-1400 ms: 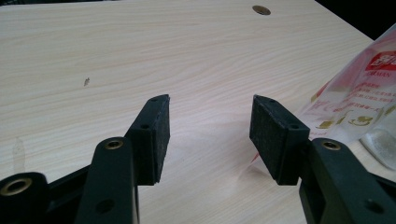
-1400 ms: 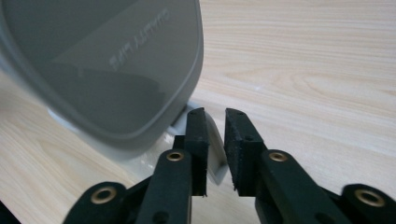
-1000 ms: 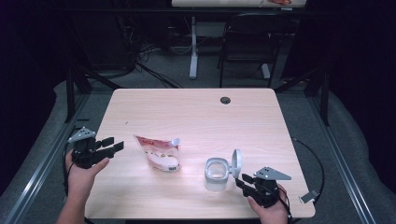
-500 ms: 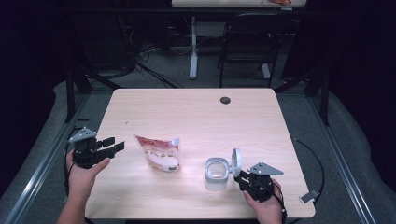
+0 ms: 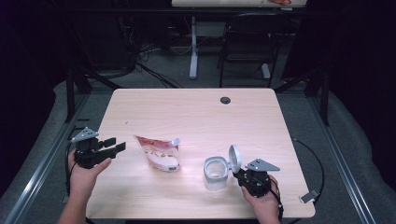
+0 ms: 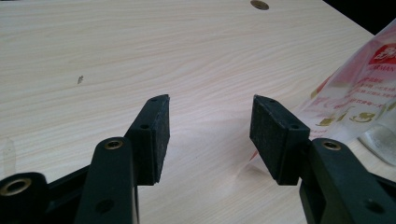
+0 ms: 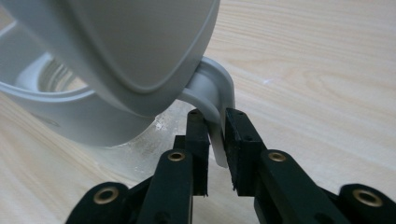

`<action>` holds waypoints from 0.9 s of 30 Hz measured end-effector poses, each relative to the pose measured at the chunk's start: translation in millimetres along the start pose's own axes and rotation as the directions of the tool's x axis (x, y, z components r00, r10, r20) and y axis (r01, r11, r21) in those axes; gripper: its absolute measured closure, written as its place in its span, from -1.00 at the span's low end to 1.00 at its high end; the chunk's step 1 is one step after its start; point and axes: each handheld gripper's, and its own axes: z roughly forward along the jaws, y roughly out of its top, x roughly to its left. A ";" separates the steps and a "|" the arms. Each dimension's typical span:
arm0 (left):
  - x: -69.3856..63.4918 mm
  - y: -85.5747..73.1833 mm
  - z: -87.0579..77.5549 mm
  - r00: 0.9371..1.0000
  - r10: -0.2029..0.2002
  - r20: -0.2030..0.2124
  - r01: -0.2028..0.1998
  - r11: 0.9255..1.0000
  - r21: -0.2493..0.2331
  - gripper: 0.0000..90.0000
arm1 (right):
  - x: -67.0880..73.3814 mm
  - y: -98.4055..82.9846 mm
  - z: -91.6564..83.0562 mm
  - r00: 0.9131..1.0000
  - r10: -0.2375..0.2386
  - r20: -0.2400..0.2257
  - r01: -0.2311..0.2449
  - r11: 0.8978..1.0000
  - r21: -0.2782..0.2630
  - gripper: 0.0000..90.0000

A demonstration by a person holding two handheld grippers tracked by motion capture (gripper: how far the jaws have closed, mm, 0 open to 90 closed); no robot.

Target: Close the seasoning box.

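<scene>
A clear jar (image 5: 215, 171) with a white rim stands at the front right of the table, its flip lid (image 5: 235, 156) standing open. In the right gripper view the lid (image 7: 140, 37) looms close, and the white handle (image 7: 212, 88) below it runs down between the jaws. My right gripper (image 7: 215, 135) has just been closing, and its pads now press on that handle. From above, the right gripper (image 5: 238, 173) sits just right of the jar. A red-printed spout pouch (image 5: 159, 151) lies left of the jar. My left gripper (image 5: 116, 143) hovers open at the table's left edge, empty, with the pouch (image 6: 359, 93) off to its right.
The wooden table (image 5: 196, 112) has a cable hole (image 5: 225, 100) near its far edge. A cable (image 5: 313, 158) loops past the right edge. Metal frame rails run along both sides, and a chair and desk legs stand beyond the table.
The right gripper has shifted a little left towards the jar, up against its lid side. The left hand, pouch and jar have stayed put.
</scene>
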 end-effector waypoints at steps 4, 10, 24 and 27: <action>1.0 -0.1 -0.5 1.000 -0.001 0.000 0.001 1.000 0.001 0.06 | 3.6 4.0 1.6 0.996 -0.074 0.049 0.074 0.997 0.012 0.85; 1.5 -0.3 -0.9 1.000 -0.003 -0.001 0.003 1.000 0.001 0.06 | 0.8 6.5 4.9 0.994 -0.083 0.067 0.083 0.997 -0.001 0.86; 1.9 -0.5 -0.4 1.000 -0.003 0.001 0.003 1.000 0.002 0.06 | -9.7 13.7 13.8 0.985 -0.117 0.130 0.119 0.993 -0.011 0.86; 2.4 -0.8 -0.4 1.000 -0.004 0.000 0.004 1.000 0.005 0.06 | -14.5 16.0 16.6 0.984 -0.116 0.138 0.119 0.993 -0.013 0.86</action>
